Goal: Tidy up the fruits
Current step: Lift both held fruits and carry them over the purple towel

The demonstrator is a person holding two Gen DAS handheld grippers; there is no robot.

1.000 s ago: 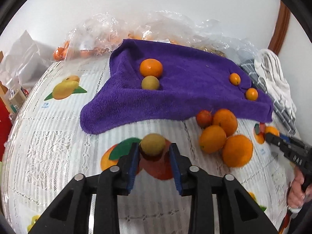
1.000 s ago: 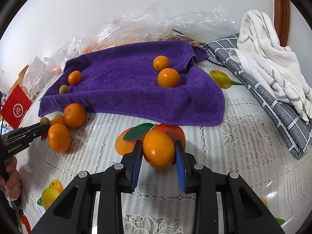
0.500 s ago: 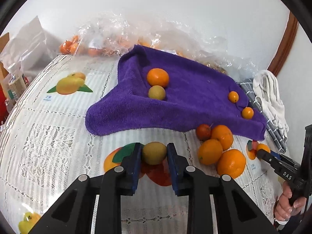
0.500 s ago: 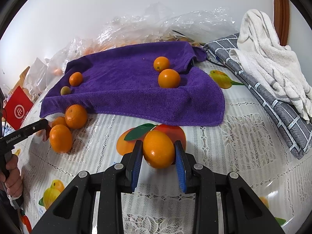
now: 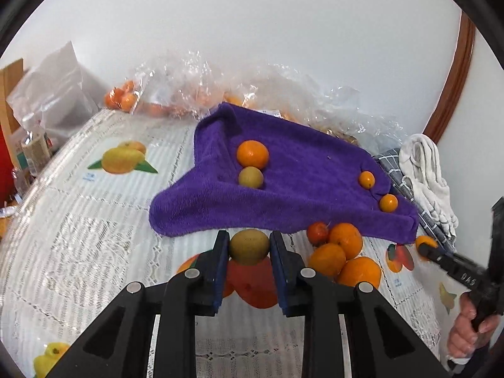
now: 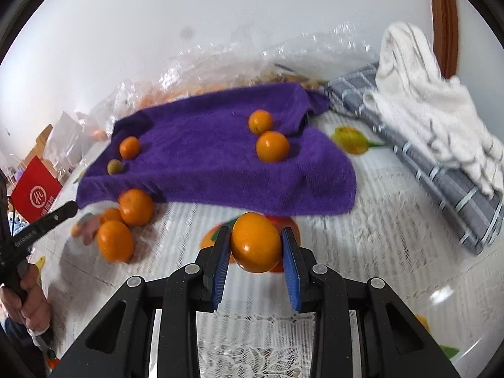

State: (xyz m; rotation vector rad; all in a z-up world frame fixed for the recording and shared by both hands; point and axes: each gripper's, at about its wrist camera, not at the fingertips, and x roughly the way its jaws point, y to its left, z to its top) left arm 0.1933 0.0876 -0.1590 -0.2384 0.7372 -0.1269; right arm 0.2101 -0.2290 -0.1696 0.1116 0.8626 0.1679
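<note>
My left gripper point(image 5: 249, 249) is shut on a small yellow-green fruit point(image 5: 249, 245), held just above the table in front of the purple towel point(image 5: 299, 182). On the towel's left lie an orange point(image 5: 252, 153) and a second green fruit point(image 5: 250, 177); two small oranges point(image 5: 367, 179) sit at its right. My right gripper point(image 6: 255, 247) is shut on a large orange point(image 6: 255, 242), lifted off the tablecloth. A pile of oranges point(image 5: 341, 253) and a small red fruit point(image 5: 318, 232) rests near the towel's front edge. The same pile point(image 6: 126, 220) shows at the left in the right wrist view.
A lace tablecloth with fruit prints point(image 5: 94, 208) covers the table. Crinkled plastic bags with more fruit point(image 5: 195, 94) lie behind the towel. A grey checked cloth point(image 6: 441, 170) with a white towel point(image 6: 425, 100) on it lies at the right. A red box point(image 6: 34, 189) stands at the left.
My left gripper closed on the green fruit and lifted it slightly off the table. The right gripper kept its hold on the orange and tilted a little.
</note>
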